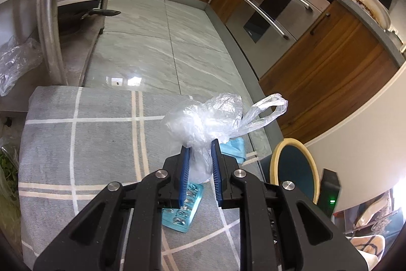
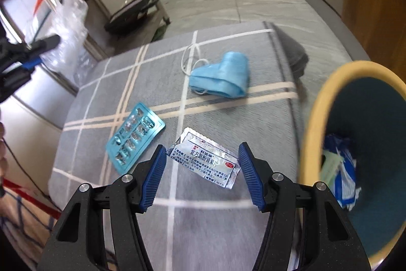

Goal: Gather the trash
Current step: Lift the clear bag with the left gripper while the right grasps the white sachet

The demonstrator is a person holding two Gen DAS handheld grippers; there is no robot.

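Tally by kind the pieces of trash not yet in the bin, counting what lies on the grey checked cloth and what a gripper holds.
Clear plastic bag, held by the left gripper: 1
Blue face mask: 1
Blue blister pack: 1
Silver medicine sachet: 1
Total: 4

bag [image 1: 203, 118]: crinkly clear plastic | sachet [image 2: 206, 161]: shiny foil | tablecloth [image 2: 228, 233]: matt cloth

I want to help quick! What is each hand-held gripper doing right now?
Left hand-held gripper: shut on the clear plastic bag.
Right hand-held gripper: open, holding nothing, above the silver medicine sachet.
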